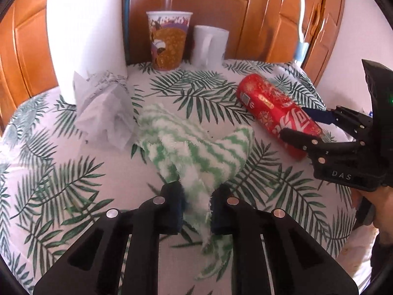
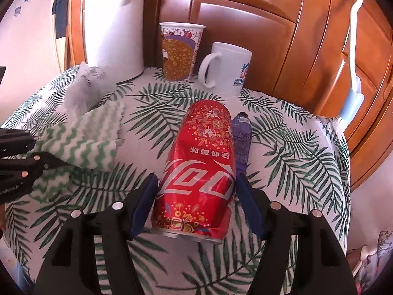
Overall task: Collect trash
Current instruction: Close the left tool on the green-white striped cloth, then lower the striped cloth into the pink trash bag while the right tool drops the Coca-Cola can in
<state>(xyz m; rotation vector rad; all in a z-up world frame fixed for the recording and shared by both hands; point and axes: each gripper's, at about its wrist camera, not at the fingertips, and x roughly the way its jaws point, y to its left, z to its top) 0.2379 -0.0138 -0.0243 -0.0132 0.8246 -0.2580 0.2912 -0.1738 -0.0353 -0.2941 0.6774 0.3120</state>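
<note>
between right tool pads, can lying, base toward camera

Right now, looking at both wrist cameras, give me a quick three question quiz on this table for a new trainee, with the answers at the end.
1. True or false: the red cola can stands upright.
2. What does the left gripper pinch? A) crumpled paper B) green striped cloth C) white mug
3. Which small item lies against the can's far side, seen only from the right wrist?

Key:
1. False. It lies on its side between the fingers of the right gripper.
2. B.
3. The small purple bottle.
</note>
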